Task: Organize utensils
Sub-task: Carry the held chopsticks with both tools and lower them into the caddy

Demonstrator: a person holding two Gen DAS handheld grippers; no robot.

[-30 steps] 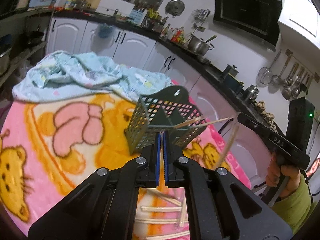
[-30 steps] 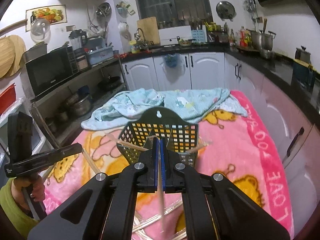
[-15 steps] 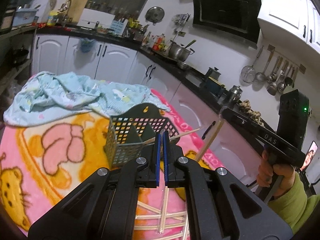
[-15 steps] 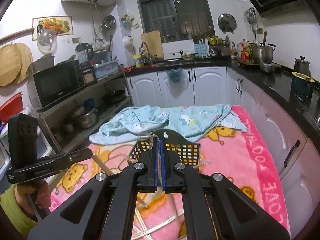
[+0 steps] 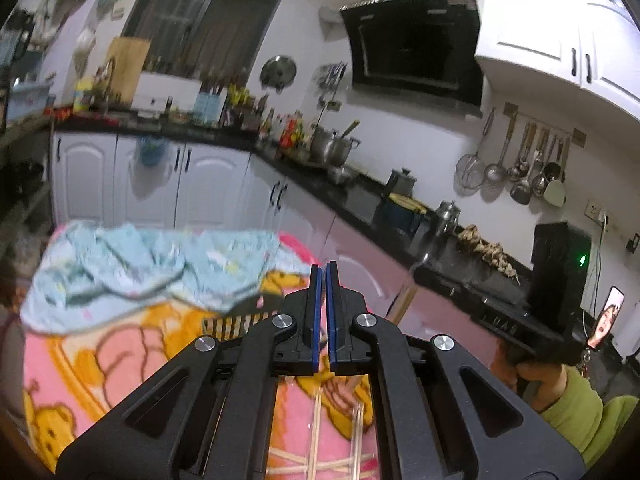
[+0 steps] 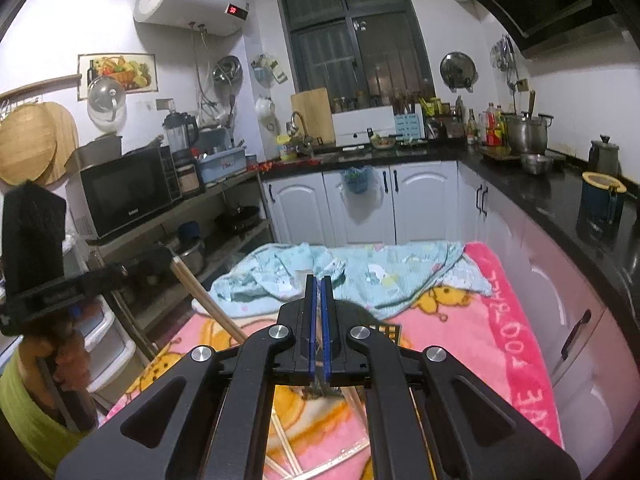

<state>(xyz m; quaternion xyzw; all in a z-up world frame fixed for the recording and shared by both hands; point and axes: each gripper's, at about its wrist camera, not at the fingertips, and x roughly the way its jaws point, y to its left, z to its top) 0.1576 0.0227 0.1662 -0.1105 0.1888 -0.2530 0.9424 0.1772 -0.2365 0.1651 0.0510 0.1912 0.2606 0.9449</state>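
Green basket (image 5: 240, 322) mostly behind left claw (image 5: 324, 276)

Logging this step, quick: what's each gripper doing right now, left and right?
Left gripper: closed, holding a wooden chopstick.
Right gripper: closed, holding a second wooden chopstick.

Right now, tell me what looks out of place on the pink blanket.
Loose chopsticks lie scattered and crossed on the pink blanket instead of in the slotted basket. A crumpled blue cloth is heaped at the far end.
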